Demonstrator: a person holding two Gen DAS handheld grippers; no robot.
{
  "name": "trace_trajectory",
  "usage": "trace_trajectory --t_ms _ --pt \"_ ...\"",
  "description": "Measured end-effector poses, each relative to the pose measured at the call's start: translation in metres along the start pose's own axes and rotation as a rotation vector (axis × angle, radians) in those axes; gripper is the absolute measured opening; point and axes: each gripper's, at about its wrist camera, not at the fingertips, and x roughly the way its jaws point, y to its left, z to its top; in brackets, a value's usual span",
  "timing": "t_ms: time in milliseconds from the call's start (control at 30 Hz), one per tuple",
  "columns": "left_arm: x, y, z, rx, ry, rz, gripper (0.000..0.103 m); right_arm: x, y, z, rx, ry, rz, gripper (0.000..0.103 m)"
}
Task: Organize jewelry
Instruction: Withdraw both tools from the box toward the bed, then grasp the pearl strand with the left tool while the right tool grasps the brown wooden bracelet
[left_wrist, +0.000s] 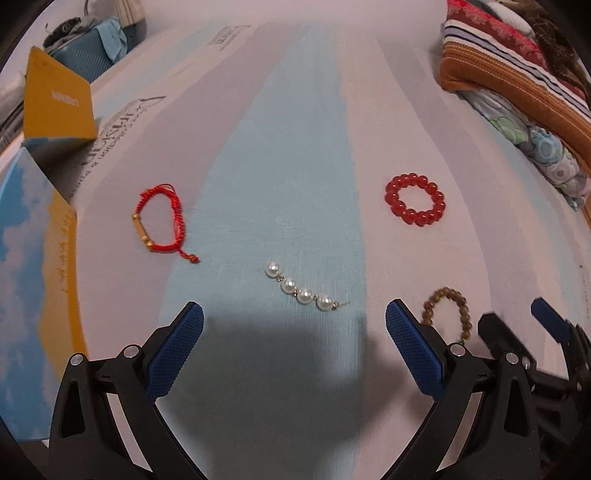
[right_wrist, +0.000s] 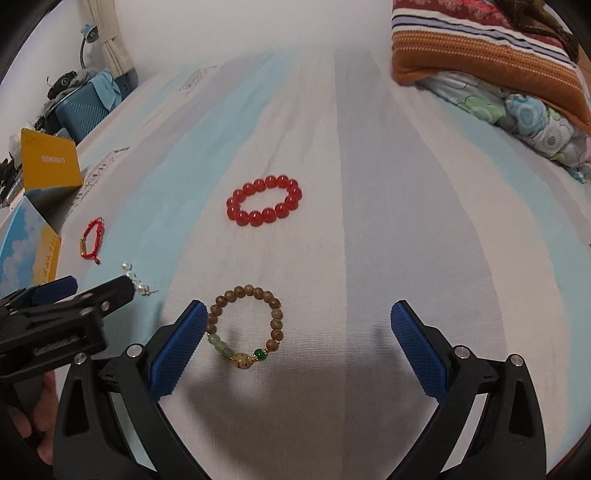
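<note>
Holding both grippers wide and empty, you have the pearl strand (left_wrist: 302, 291) just ahead of your left gripper (left_wrist: 294, 325), and the brown bead bracelet (right_wrist: 246, 325) lying beside the left finger of your right gripper (right_wrist: 298, 328). Farther out lie the red cord bracelet (left_wrist: 162, 221) and red bead bracelet (right_wrist: 264, 205). At far left stands the open box (left_wrist: 40, 236), yellow lid (left_wrist: 55, 103) up; its inside is hidden from you.

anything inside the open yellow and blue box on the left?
Cannot tell. The box stands open with its yellow lid raised, but both views show only its outer walls; the interior is hidden. All four jewelry pieces lie outside, on the sheet.
</note>
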Motion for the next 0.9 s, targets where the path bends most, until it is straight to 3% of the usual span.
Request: trace_trajectory --t_ms 500,600,900 --pt "0.031 0.013 0.011 -0.075 0.009 0.026 0.095 0.023 0.019 -0.003 -0.038 0.046 0.041 0.089" --pt "0.034 0.012 0.01 -0.072 0.016 0.038 0.093 0.029 0.021 -0.003 -0.044 0.063 0.047 0.084" --pt "0.036 0.007 0.006 -0.026 0.015 0.08 0.072 0.037 0.019 -0.004 -0.017 0.088 0.087 0.063"
